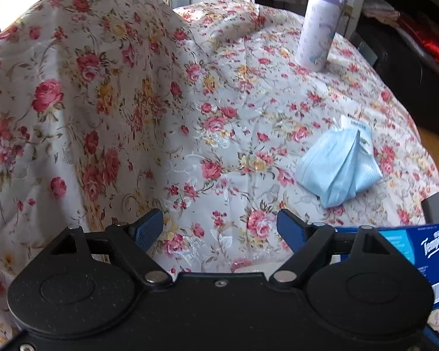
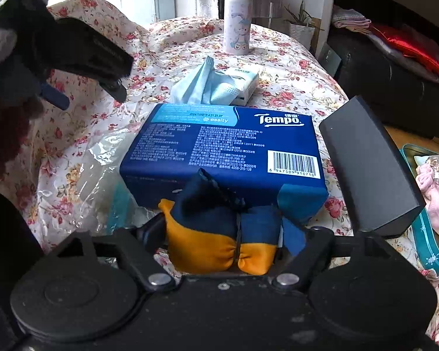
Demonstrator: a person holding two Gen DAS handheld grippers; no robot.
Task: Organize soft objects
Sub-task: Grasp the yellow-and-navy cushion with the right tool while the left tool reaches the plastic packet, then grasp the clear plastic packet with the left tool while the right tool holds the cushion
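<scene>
My right gripper (image 2: 224, 234) is shut on a navy and orange cloth pouch (image 2: 219, 234) tied with a dark cord, held just in front of a blue Tempo tissue pack (image 2: 225, 146). A crumpled light blue face mask (image 2: 207, 84) lies beyond the pack, against a small white packet (image 2: 245, 80). My left gripper (image 1: 219, 228) is open and empty above the flowered cloth (image 1: 219, 117); the mask (image 1: 336, 166) lies ahead to its right. The left gripper's black body also shows at the upper left of the right wrist view (image 2: 82, 55).
A lilac drinking bottle (image 1: 319, 23) stands upright at the back of the table. A flowered cover drapes over a tall hump (image 1: 82, 73) at left. A black box (image 2: 368, 163) stands at right, with a teal tin (image 2: 430, 234) beyond it. Clear plastic wrap (image 2: 102, 169) lies left of the tissue pack.
</scene>
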